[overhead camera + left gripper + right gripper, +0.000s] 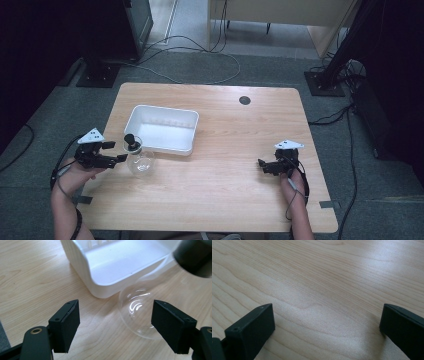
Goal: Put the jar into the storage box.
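A clear round glass flask (139, 161) with a black stopper (131, 142) stands on the wooden table just in front of a white plastic tray (145, 140). My left gripper (115, 152) is open right beside the flask on its left. In the left gripper view the glass bulb (138, 312) lies just beyond the two black pads (65, 323), nearer the right one, and the stopper (195, 255) looms at the top right. My right gripper (263, 165) rests open low over bare wood at the table's right, nothing between its pads (252, 331).
The white tray (82, 267) is empty and sits left of the table's middle. A round dark cable hole (244, 100) lies near the far edge. Cables (200, 50) run over the grey floor behind the table, and dark stands (325, 75) flank it.
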{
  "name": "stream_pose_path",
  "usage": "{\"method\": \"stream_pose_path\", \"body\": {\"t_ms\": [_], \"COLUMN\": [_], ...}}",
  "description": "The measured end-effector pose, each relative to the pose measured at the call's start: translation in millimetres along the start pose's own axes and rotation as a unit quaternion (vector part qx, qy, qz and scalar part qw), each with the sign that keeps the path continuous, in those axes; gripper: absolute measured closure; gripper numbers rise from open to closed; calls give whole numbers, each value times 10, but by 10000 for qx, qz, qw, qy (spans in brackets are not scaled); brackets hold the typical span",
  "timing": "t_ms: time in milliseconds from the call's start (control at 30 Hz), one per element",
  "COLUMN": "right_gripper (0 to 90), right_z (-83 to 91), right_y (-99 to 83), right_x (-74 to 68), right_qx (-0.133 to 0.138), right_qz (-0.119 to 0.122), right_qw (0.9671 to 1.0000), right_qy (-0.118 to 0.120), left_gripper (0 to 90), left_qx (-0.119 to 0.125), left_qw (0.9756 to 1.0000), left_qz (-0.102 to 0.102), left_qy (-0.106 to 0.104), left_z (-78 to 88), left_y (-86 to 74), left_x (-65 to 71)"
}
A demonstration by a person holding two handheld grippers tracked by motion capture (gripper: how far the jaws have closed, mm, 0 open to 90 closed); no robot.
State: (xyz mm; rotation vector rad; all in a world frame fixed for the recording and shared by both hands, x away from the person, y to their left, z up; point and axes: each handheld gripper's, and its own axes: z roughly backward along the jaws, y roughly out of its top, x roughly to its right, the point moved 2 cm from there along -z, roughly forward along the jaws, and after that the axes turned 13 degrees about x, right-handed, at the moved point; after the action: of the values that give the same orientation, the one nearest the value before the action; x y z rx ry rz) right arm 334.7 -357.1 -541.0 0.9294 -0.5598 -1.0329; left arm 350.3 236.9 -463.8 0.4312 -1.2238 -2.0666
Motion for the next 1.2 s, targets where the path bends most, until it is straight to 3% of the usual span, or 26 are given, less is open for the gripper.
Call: {"method": "stream_pose_path", "body": {"t_ms": [400,500,667,833,900,1067,1167,1200], "right_gripper": [0,0,0,0,0,0,0,0], "right_z": [0,0,-1,-1,-1,0,0,-1], "right_y": [0,0,0,0,0,0,0,0], "right_x": [0,0,1,1,1,0,0,1], "right_qx": [0,-2,4,3,4,1,-1,4], "right_qz": [0,1,8,8,7,1,1,9], "right_qw": [10000,10000,10000,10000,10000,10000,10000,10000], "right_qy": [-1,0,0,1,1,0,0,1], "left_gripper": [238,267,267,314,328,456,488,491], "left_qx": [144,332,313,347,500,555,633,725], "left_qw": [9988,9969,9964,9954,9934,9933,9928,9914], "left_qz": [-300,-443,-504,-611,-734,-678,-711,-806], "left_qy": [-370,-553,-607,-656,-732,-749,-728,-739], "left_z": [33,4,-92,-151,-190,-287,-296,-288], "left_y": [117,147,178,201,222,206,198,184], "left_x": [176,232,299,357,407,422,419,423]}}
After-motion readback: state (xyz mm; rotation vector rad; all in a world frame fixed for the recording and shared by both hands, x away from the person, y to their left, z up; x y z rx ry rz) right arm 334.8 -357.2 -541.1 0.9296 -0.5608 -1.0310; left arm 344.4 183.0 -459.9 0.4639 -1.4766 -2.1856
